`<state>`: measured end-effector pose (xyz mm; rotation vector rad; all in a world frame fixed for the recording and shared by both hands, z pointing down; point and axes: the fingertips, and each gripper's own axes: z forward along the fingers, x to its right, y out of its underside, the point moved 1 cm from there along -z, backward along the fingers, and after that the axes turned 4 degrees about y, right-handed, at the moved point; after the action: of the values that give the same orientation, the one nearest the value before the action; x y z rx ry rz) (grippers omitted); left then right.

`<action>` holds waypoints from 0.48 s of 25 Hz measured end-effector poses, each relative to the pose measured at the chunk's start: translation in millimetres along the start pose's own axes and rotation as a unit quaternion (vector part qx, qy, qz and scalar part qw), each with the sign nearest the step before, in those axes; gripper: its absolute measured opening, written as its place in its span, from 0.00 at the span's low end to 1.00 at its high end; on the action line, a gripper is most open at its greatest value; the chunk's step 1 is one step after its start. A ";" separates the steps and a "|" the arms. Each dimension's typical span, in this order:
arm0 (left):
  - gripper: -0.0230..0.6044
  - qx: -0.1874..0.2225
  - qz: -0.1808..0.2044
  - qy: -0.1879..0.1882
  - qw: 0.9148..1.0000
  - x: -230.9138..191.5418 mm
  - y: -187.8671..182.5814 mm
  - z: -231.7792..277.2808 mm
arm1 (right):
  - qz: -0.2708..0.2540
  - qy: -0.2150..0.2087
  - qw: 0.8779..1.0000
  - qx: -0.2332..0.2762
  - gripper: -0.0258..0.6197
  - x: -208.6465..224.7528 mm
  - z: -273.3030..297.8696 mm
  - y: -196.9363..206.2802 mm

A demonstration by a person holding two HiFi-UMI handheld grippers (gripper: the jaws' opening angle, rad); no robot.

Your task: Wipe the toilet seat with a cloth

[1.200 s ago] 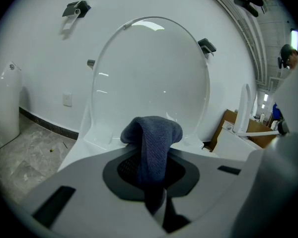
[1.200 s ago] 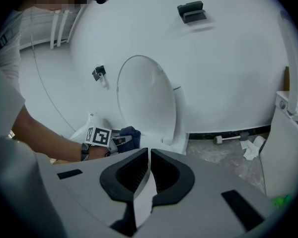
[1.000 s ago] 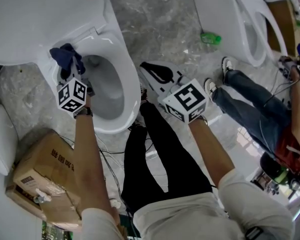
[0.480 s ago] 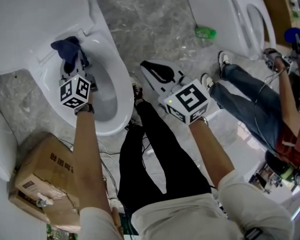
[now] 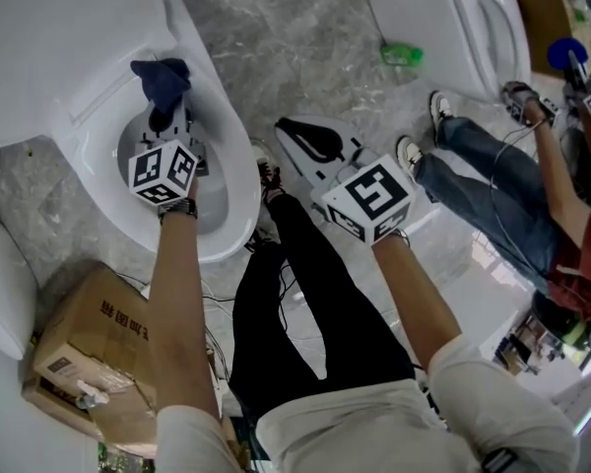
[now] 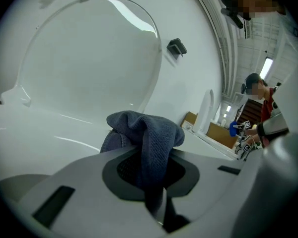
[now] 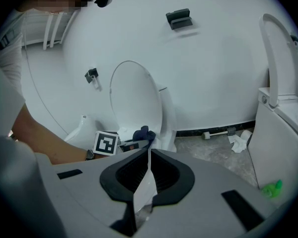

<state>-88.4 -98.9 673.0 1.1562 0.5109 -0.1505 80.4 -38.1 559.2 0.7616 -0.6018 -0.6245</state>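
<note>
In the head view a white toilet (image 5: pixel 238 180) stands at the upper left with its lid (image 5: pixel 49 37) raised. My left gripper (image 5: pixel 167 118) is shut on a dark blue cloth (image 5: pixel 163 82), which rests on the back of the rim near the hinge. The left gripper view shows the cloth (image 6: pixel 148 135) bunched between the jaws of that gripper (image 6: pixel 151 182), with the white lid (image 6: pixel 89 58) behind it. My right gripper (image 5: pixel 305 146) hovers over the floor to the right of the bowl, shut and empty. In its own view the right gripper (image 7: pixel 146 170) looks at the toilet (image 7: pixel 139 103) and the cloth (image 7: pixel 142 133).
A cardboard box (image 5: pixel 89 353) lies at the lower left beside a white fixture (image 5: pixel 0 274). A second toilet (image 5: pixel 473 28) and a green bottle (image 5: pixel 401 55) are at the upper right. Another person (image 5: pixel 502 205) sits on the floor at the right. My black-trousered legs (image 5: pixel 295 304) stand between.
My left gripper has carried the cloth rightward along the back of the rim. The right gripper has stayed where it was.
</note>
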 end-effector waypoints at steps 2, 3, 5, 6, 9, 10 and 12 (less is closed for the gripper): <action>0.10 -0.009 -0.001 0.026 1.000 14.6 6.9 3.0 | 0.000 0.002 1.000 0.002 0.10 -1.2 -2.7 0.6; 0.10 -0.014 0.000 0.039 0.999 22.2 10.7 4.0 | -0.001 0.004 1.000 0.003 0.10 -1.8 -4.1 0.7; 0.10 -0.027 0.010 0.060 0.998 35.3 16.7 3.9 | -0.001 0.008 1.000 0.005 0.10 -3.4 -7.5 0.2; 0.10 -0.032 0.015 0.066 0.997 40.4 18.8 2.7 | 0.000 0.010 1.000 0.005 0.10 -4.2 -9.8 -0.5; 0.10 -0.045 0.022 0.081 0.995 53.9 25.3 -1.7 | 0.004 0.016 1.000 0.010 0.10 -4.8 -18.7 -3.8; 0.10 -0.051 0.024 0.089 0.994 59.1 28.4 -3.3 | 0.004 0.018 1.000 0.011 0.10 -4.6 -22.0 -4.0; 0.10 -0.063 0.030 0.107 0.992 69.4 35.4 -7.1 | 0.006 0.023 1.000 0.015 0.10 -4.6 -27.0 -2.7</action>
<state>-16.7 -68.1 668.5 1.0676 0.6644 0.0577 95.3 -24.7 540.2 0.7975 -0.5742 -0.5874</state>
